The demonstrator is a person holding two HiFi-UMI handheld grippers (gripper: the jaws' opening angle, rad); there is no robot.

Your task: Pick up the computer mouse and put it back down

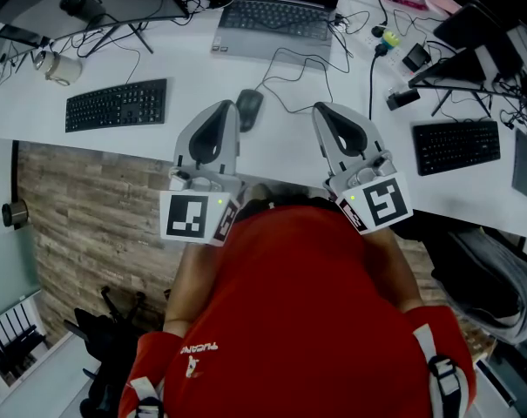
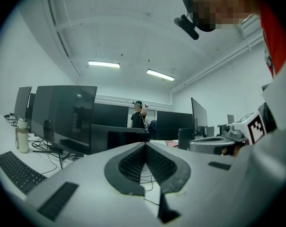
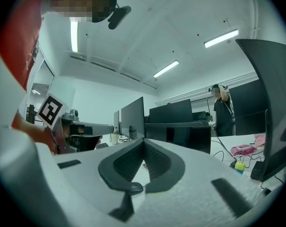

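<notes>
A dark grey computer mouse [image 1: 248, 108] lies on the white desk [image 1: 158, 138], its cable running back toward the laptop. My left gripper [image 1: 226, 105] is held level just left of the mouse, apart from it, its jaws shut with nothing between them. In the left gripper view the left gripper [image 2: 145, 144] shows its pads meeting at the tip. My right gripper [image 1: 320, 109] hovers to the right of the mouse, also shut and empty. The right gripper view shows the right gripper [image 3: 143, 140] with its pads closed together. The mouse is hidden in both gripper views.
A grey laptop [image 1: 276, 26] sits behind the mouse. Black keyboards lie at the left [image 1: 117, 104] and at the right [image 1: 455, 144]. A white mug [image 1: 63, 68], cables and chargers crowd the back. Monitors [image 2: 62, 117] and a standing person [image 2: 139, 116] are beyond.
</notes>
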